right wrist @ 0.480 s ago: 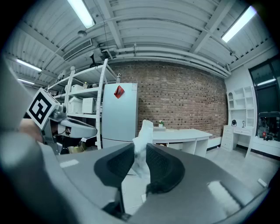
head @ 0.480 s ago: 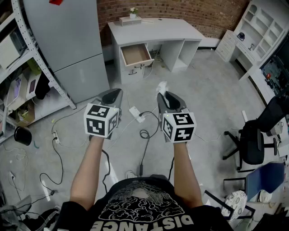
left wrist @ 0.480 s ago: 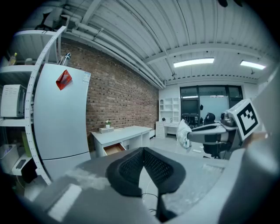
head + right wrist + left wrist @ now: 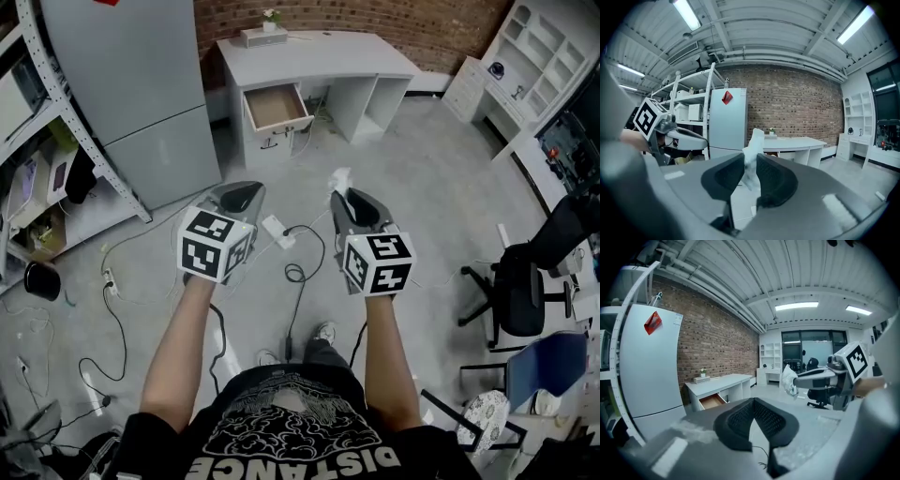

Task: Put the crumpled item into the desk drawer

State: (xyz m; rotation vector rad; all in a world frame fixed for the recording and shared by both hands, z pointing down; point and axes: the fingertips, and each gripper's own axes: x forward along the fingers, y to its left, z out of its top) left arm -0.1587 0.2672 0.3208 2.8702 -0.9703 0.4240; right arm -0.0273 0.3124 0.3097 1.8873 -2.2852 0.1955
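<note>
A crumpled white item (image 4: 340,178) sticks out past the tip of my right gripper (image 4: 347,195), which is shut on it. In the right gripper view the white wad (image 4: 753,143) sits pinched between the two dark pads, and the right gripper (image 4: 750,161) points toward the desk (image 4: 797,143). My left gripper (image 4: 239,195) is held level beside it, shut and empty; its pads meet at the tip in the left gripper view (image 4: 753,401). Ahead stands the white desk (image 4: 319,56), and its wooden drawer (image 4: 275,106) is pulled open. The drawer (image 4: 712,401) also shows from the left gripper.
A grey fridge (image 4: 141,84) stands left of the desk, next to a metal rack (image 4: 37,141). Cables (image 4: 295,272) and a power strip (image 4: 275,230) lie on the floor ahead. Office chairs (image 4: 525,291) and a white shelf unit (image 4: 525,66) are to the right.
The person has stepped forward: a foot now shows below the grippers, and both grippers sit slightly farther along the floor. The white item stays gripped.
</note>
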